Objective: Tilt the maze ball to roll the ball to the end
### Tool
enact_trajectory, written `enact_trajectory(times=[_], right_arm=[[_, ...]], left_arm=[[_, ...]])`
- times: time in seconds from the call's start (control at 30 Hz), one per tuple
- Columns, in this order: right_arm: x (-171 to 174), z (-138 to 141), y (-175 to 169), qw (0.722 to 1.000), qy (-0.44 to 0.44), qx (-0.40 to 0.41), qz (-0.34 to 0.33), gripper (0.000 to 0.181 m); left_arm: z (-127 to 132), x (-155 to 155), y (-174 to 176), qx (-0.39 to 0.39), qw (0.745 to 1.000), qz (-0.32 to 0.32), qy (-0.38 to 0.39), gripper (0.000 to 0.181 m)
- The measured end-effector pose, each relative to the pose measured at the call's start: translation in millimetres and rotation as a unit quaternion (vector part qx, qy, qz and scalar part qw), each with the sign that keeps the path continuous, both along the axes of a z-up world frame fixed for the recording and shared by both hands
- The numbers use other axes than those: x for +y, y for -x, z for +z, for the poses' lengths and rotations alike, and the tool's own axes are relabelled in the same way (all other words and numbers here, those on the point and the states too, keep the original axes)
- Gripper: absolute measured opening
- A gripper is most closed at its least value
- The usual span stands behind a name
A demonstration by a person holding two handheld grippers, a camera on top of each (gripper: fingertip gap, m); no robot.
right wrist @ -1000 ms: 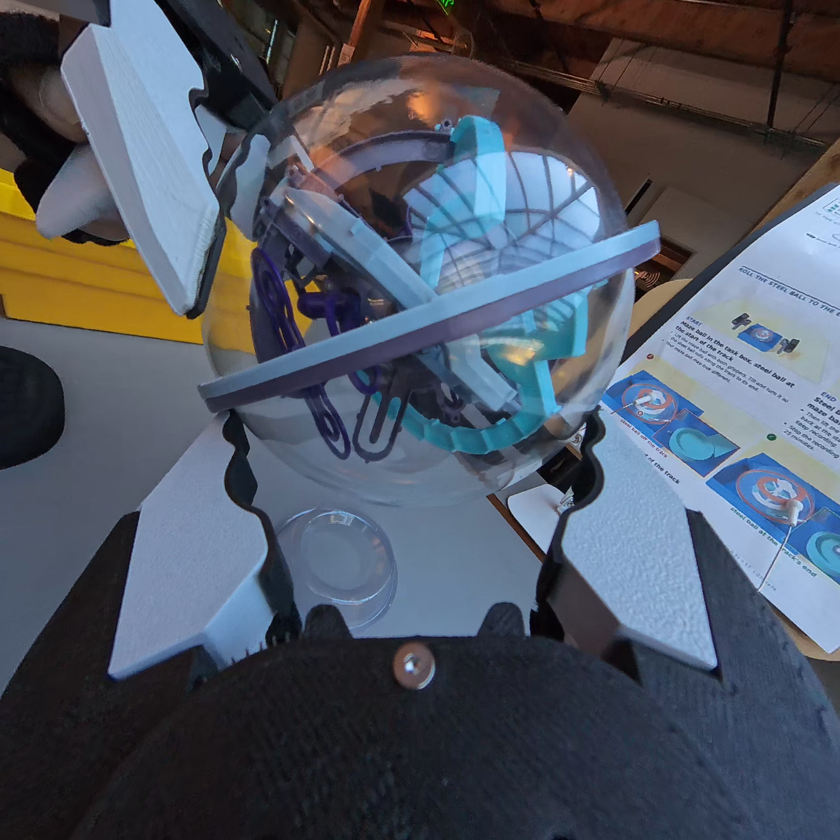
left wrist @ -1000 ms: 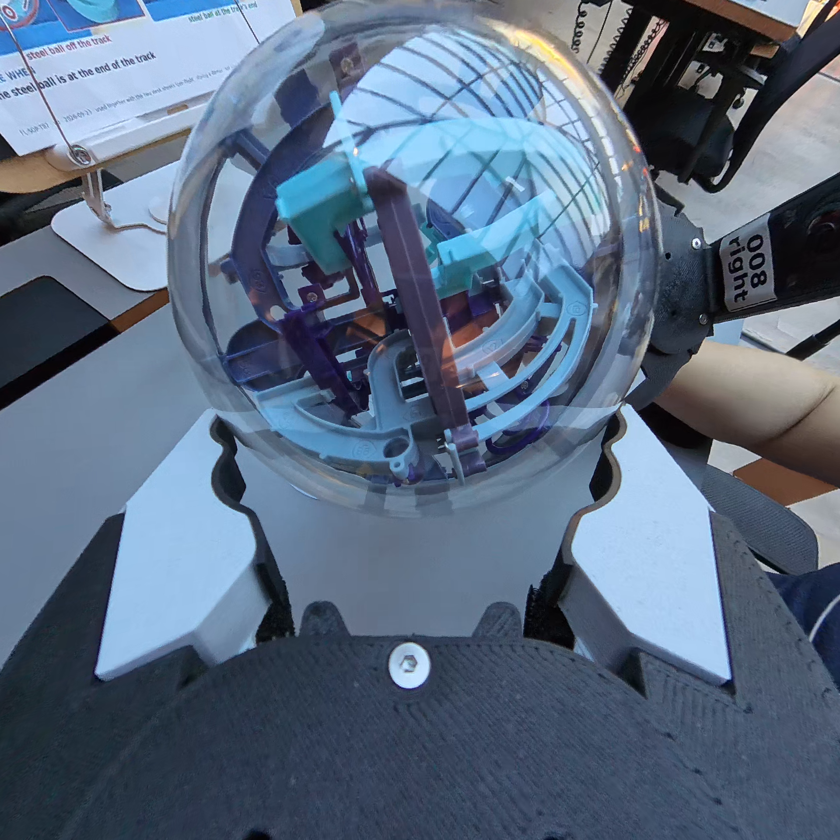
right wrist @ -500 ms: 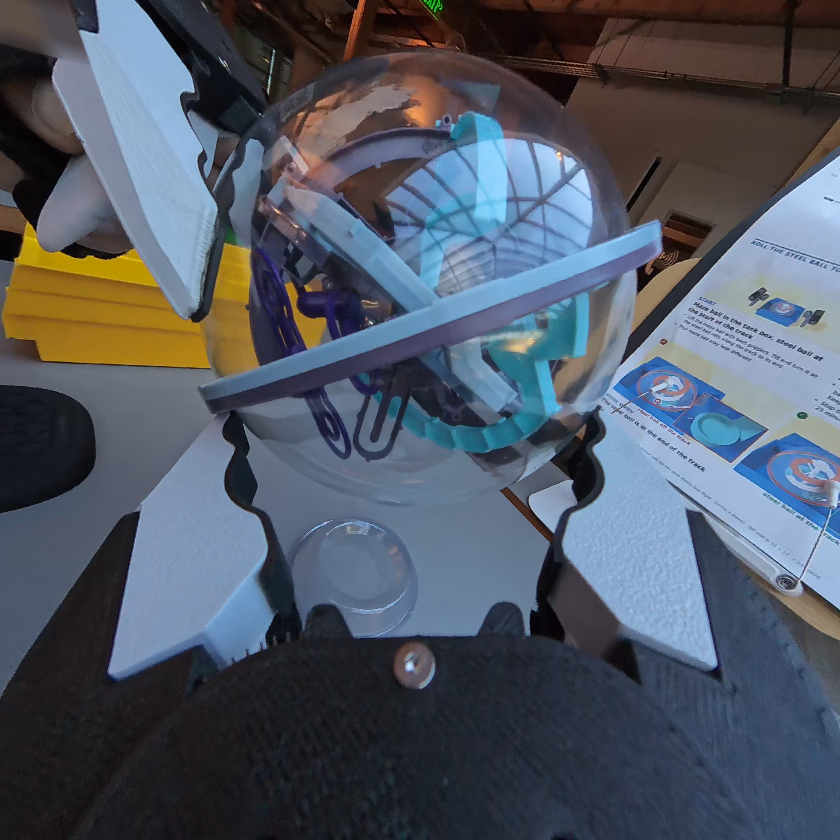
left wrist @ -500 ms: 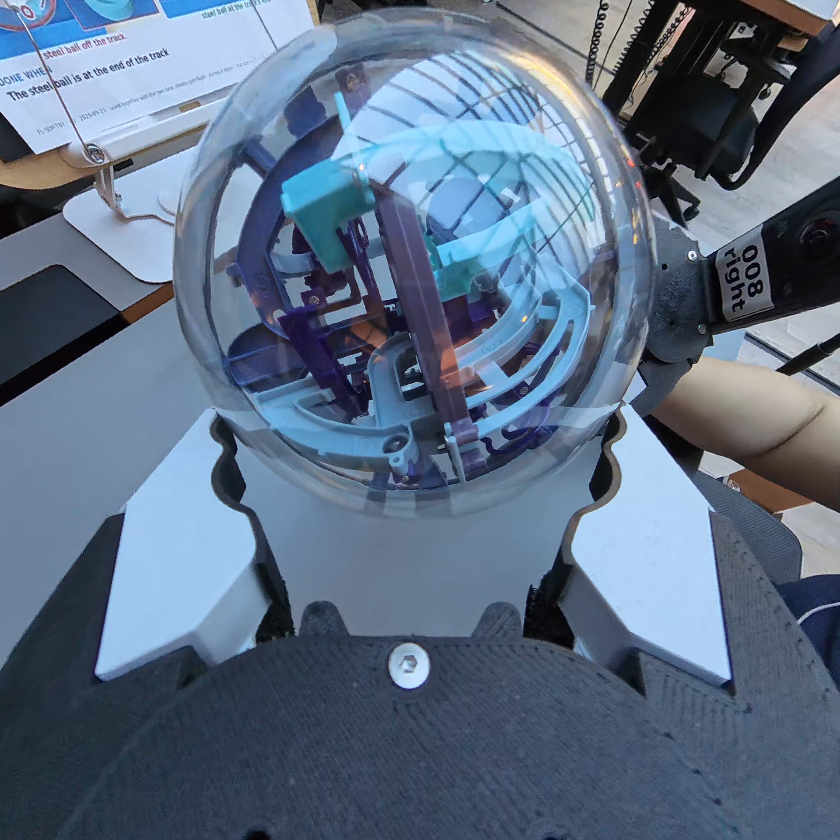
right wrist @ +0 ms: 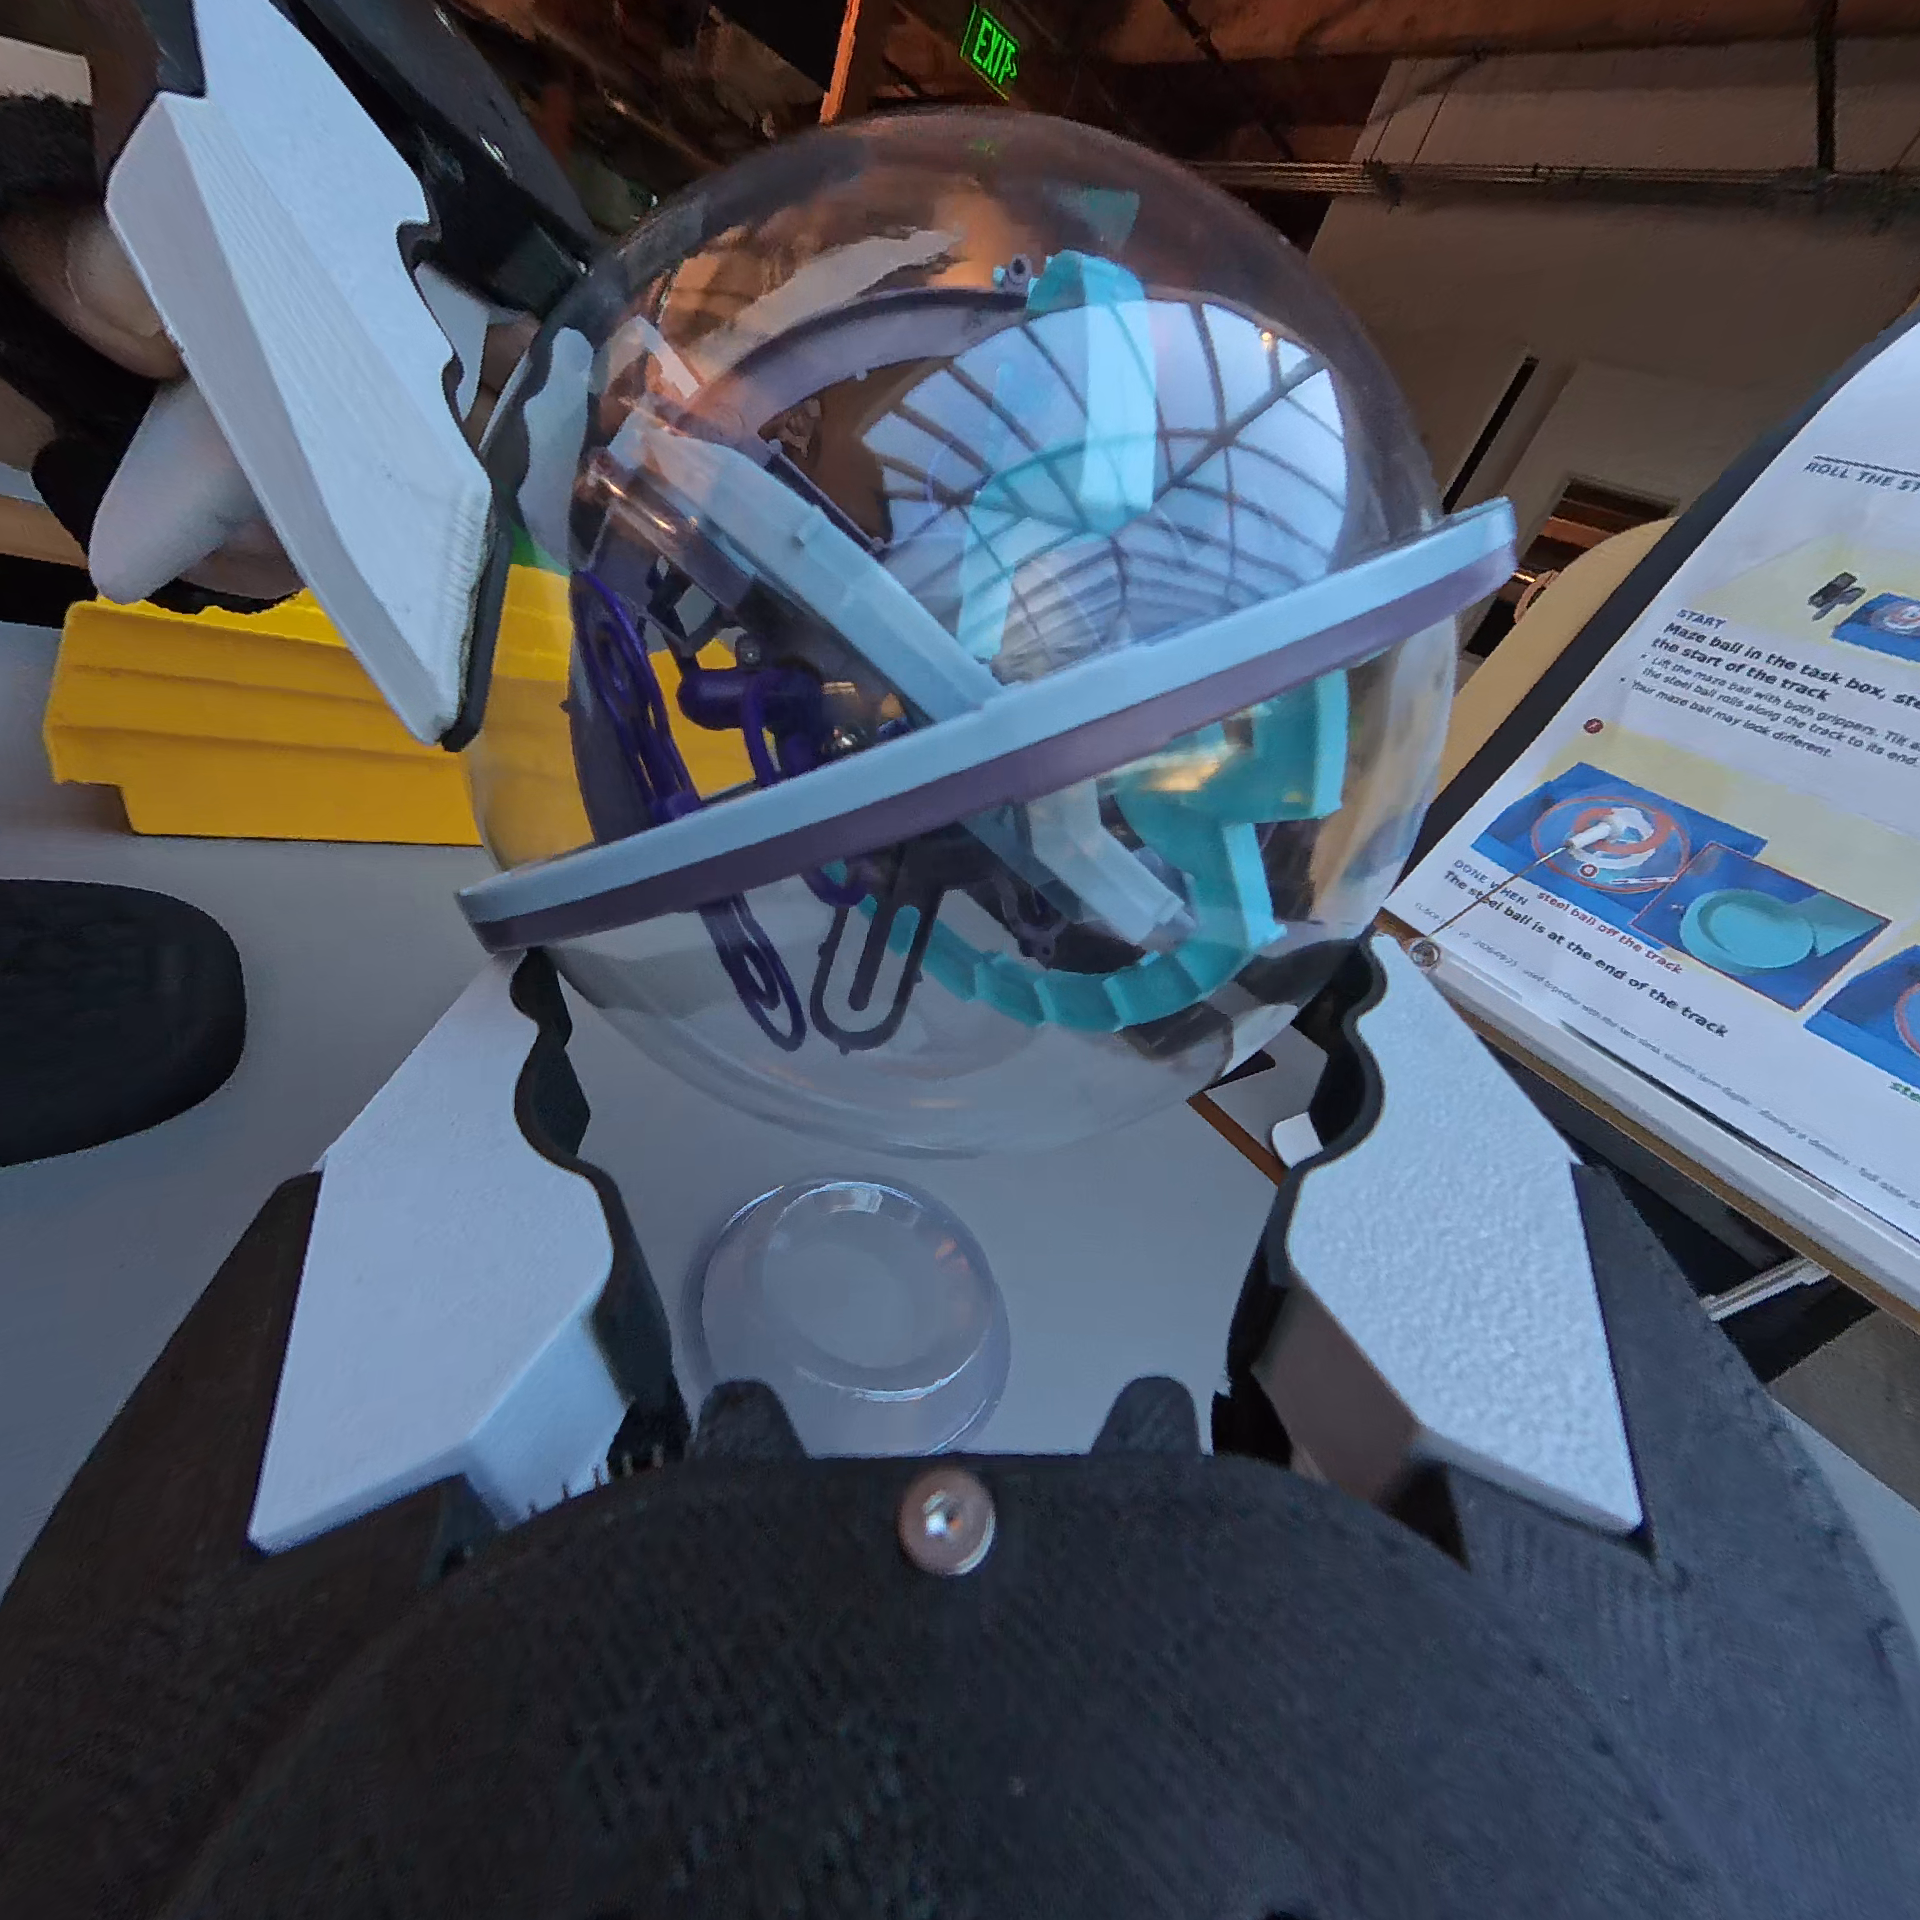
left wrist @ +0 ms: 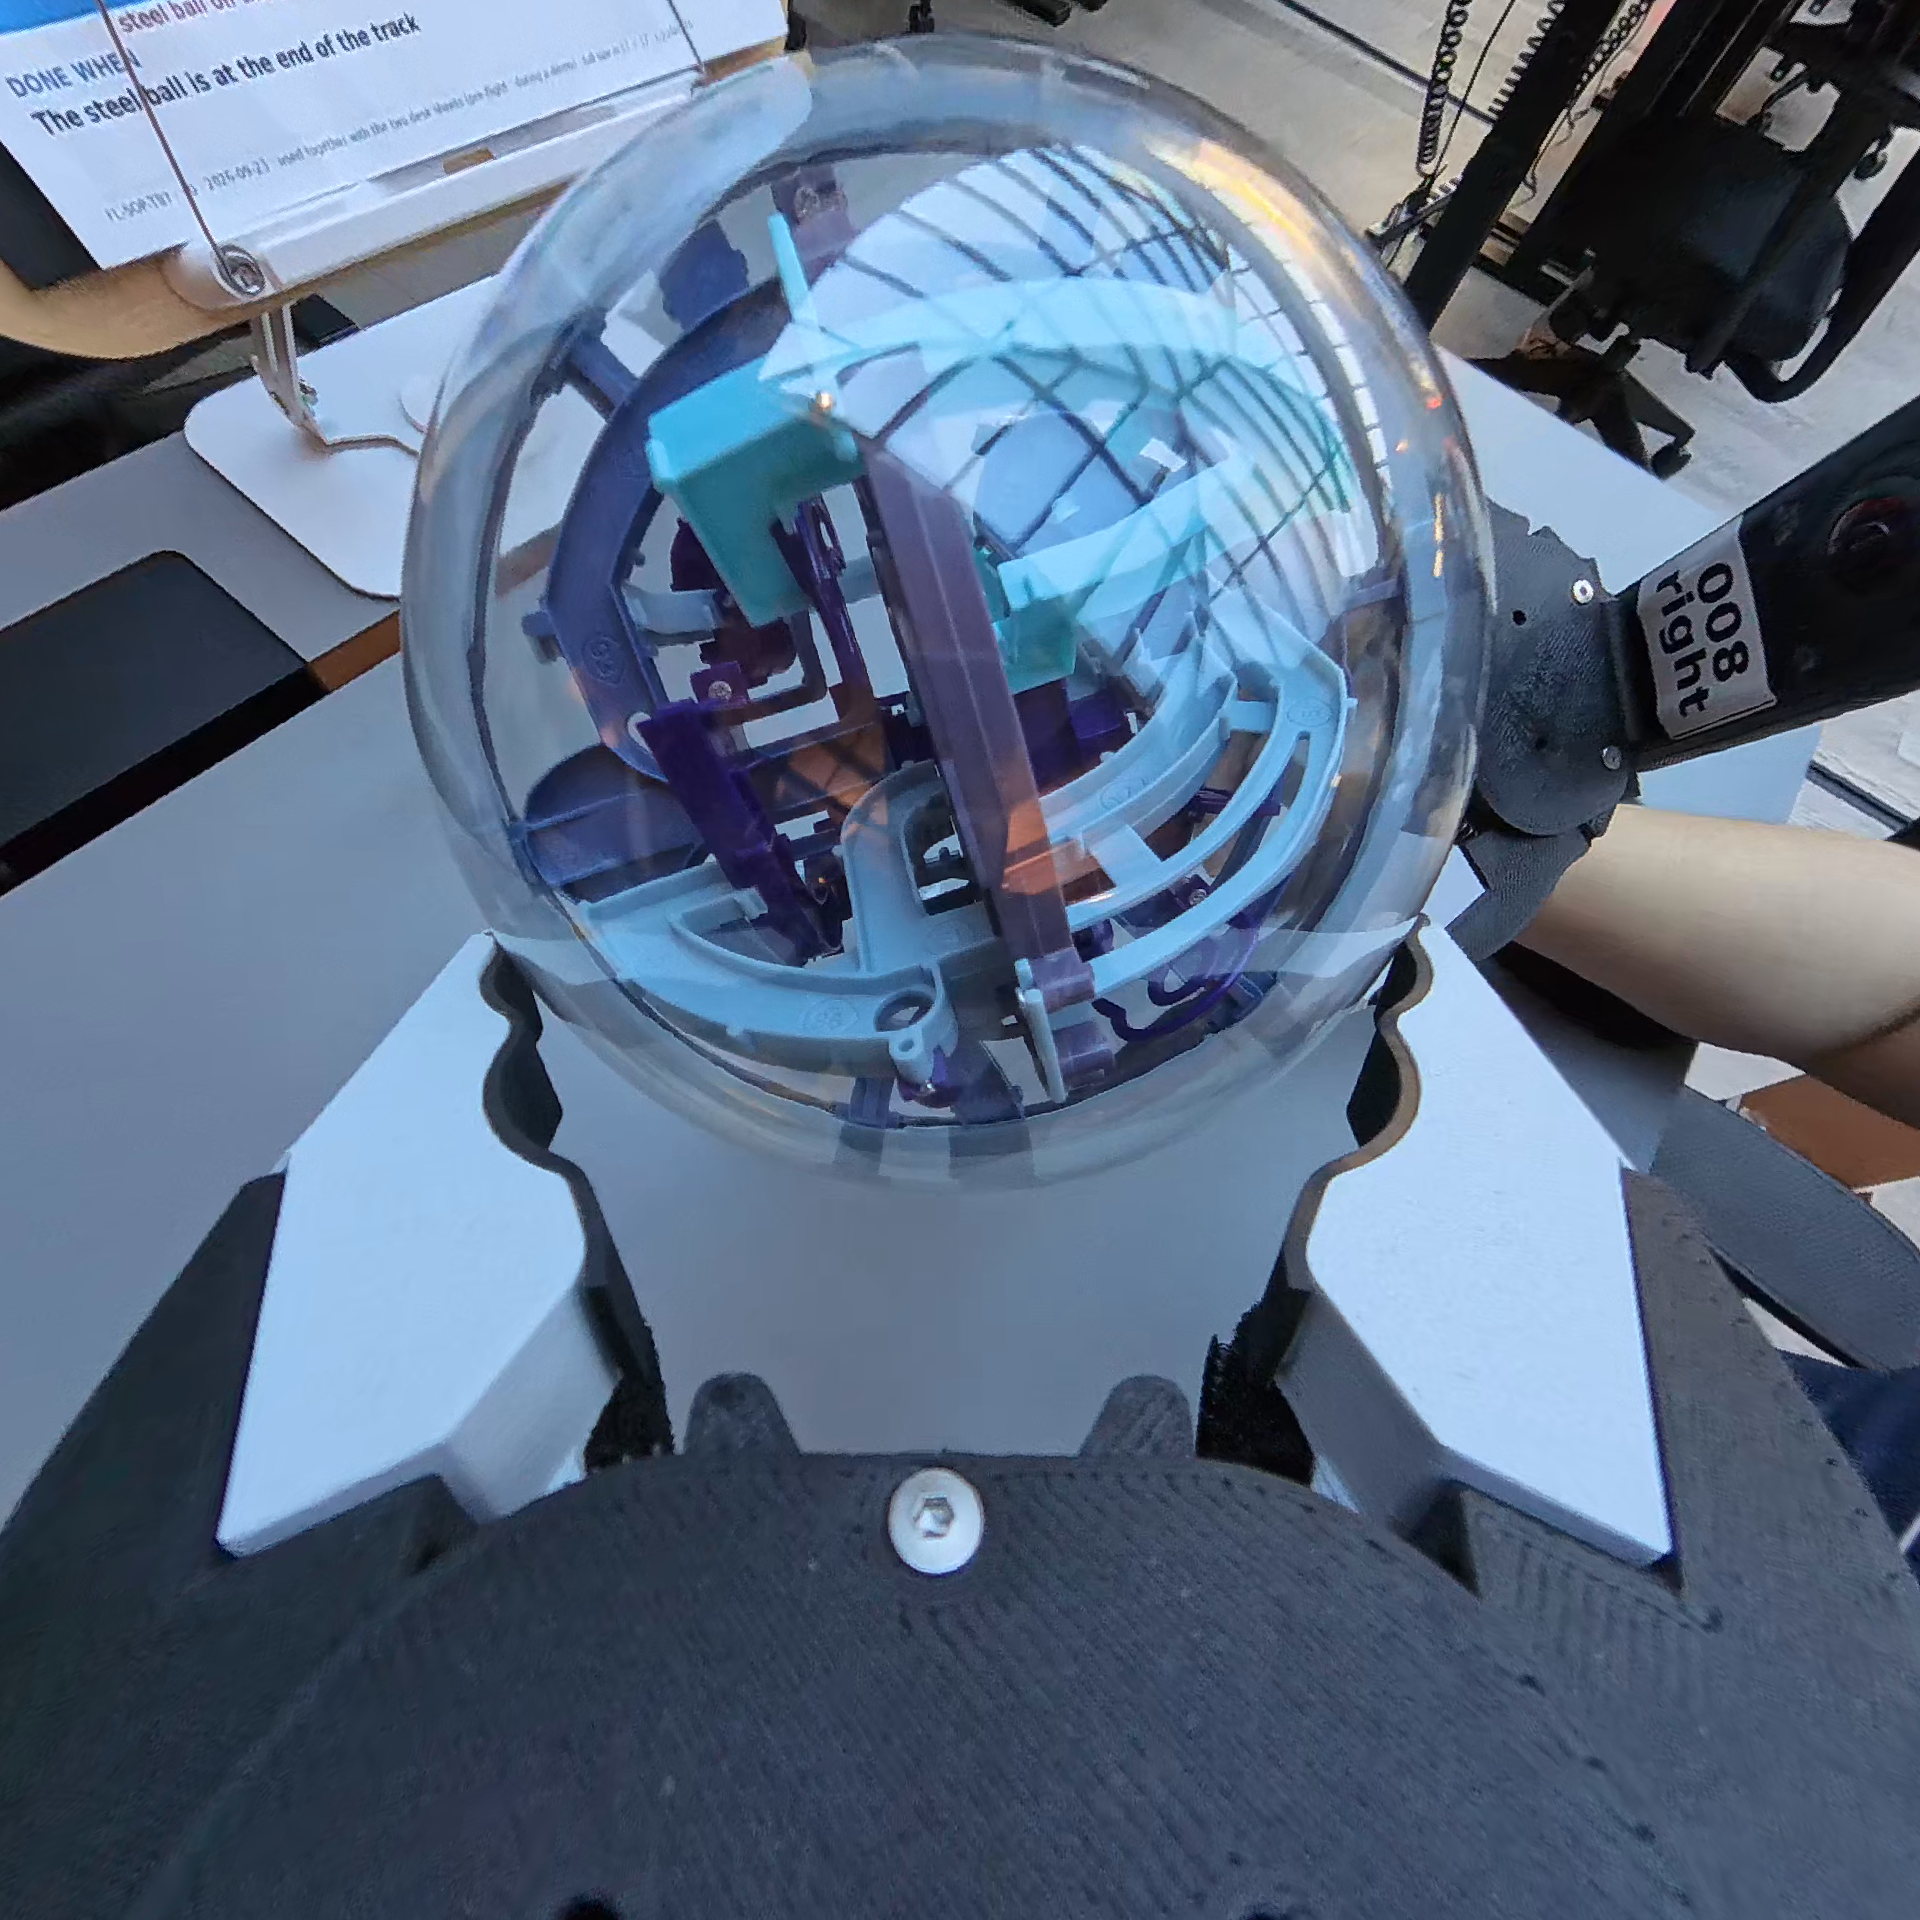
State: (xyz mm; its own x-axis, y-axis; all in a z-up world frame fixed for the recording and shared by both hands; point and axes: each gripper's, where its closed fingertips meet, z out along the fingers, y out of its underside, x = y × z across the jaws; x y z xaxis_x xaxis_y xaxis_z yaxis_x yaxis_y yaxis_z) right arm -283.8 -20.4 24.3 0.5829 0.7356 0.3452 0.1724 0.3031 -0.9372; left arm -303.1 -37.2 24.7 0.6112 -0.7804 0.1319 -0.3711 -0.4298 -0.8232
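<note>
The maze ball [left wrist: 945,623] is a clear sphere with light-blue, teal and purple tracks inside. It is held in the air between both grippers. My left gripper [left wrist: 945,956] has its white fingers [left wrist: 416,1195] pressed against the ball's lower sides. My right gripper [right wrist: 945,966] grips the same ball [right wrist: 956,623] from the other side. The right gripper's black body [left wrist: 1558,707] shows at the ball's right. A left gripper finger [right wrist: 312,364] shows at the ball's upper left. I cannot pick out the small steel ball for certain.
A clear round stand [right wrist: 852,1320] sits on the grey table [left wrist: 208,987] under the ball. An instruction sheet [right wrist: 1714,831] leans on a holder [left wrist: 312,395]. A yellow bin [right wrist: 260,727], a black object [right wrist: 94,1018] and a person's forearm [left wrist: 1714,935] are nearby.
Both grippers have swung and tilted together with the ball. The sheet and the stand have shifted in both views. The grip on the ball looks the same.
</note>
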Motion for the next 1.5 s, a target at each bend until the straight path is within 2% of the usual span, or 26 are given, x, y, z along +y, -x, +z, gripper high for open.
enact_trajectory(times=[0.27,0.87,1.5], right_arm=[[2.4,-15.5,0.8,1.000,-0.010,0.010,0.000,0.144],[7.3,-33.8,4.2,1.000,-0.011,0.006,-0.001,0.144],[19.0,-64.9,9.9,0.999,0.031,-0.024,0.001,0.145]], left_arm=[[-14.8,2.5,0.6,0.013,1.000,0.007,-0.019,0.155],[-30.1,6.5,4.1,0.043,0.998,0.019,-0.045,0.155],[-57.8,17.9,10.0,0.041,0.998,0.029,-0.021,0.155]])
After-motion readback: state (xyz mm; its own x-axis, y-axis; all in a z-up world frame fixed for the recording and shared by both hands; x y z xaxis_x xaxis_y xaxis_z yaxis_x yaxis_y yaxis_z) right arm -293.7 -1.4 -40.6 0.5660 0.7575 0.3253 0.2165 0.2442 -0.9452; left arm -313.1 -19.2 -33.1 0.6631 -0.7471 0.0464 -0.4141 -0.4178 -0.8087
